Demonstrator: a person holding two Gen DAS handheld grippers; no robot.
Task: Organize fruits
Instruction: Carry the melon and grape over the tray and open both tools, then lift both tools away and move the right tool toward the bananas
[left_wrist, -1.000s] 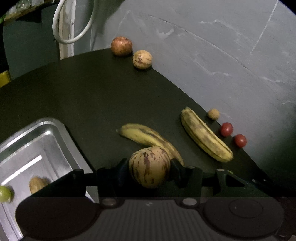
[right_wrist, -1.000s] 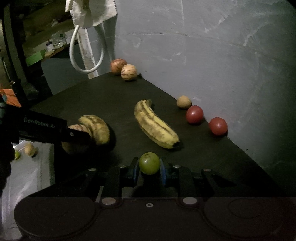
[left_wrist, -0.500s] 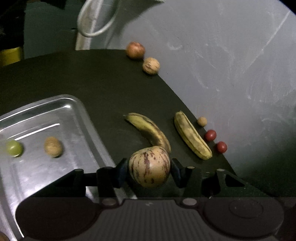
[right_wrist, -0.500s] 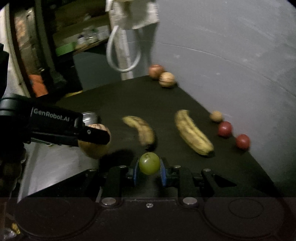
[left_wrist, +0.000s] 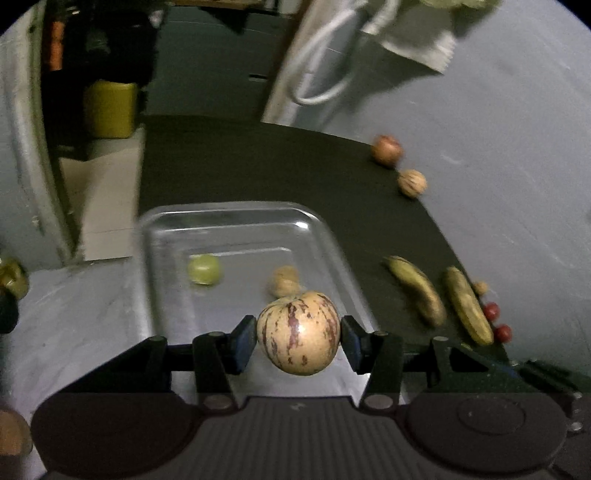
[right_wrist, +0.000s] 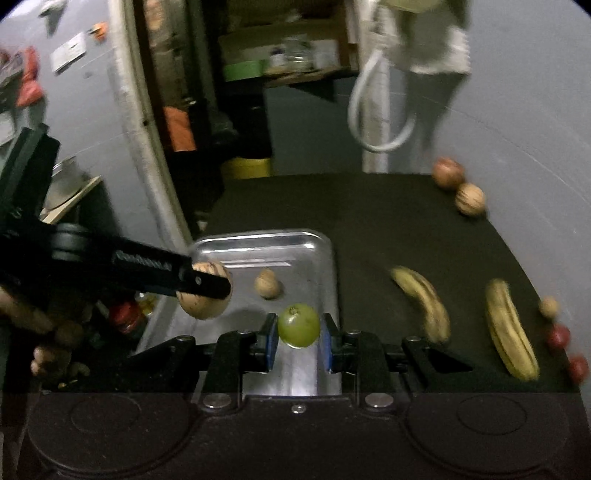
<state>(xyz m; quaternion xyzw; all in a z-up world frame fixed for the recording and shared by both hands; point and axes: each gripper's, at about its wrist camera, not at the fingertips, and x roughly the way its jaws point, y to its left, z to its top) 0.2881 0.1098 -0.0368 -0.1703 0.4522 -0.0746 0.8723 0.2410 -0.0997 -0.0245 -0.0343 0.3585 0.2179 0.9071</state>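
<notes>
My left gripper (left_wrist: 298, 336) is shut on a cream, purple-streaked melon (left_wrist: 298, 332) and holds it above the near end of the metal tray (left_wrist: 332, 236). The tray holds a green fruit (left_wrist: 204, 269) and a small tan fruit (left_wrist: 284, 282). My right gripper (right_wrist: 298, 334) is shut on a small green fruit (right_wrist: 298, 325) above the tray's near right part (right_wrist: 325, 266). The left gripper with its melon (right_wrist: 201, 295) shows at the left of the right wrist view.
On the black table (left_wrist: 258, 166) lie two bananas (left_wrist: 417, 291) (left_wrist: 467, 304), two red tomatoes (left_wrist: 491, 311), a small tan fruit (left_wrist: 480, 287), a red apple (left_wrist: 386, 150) and a striped melon (left_wrist: 412, 182) along the grey wall. A white hose (left_wrist: 325, 62) hangs behind.
Both grippers have swung left with their fruits and now hang over the tray. The bananas and tomatoes have slid to the right of both views.
</notes>
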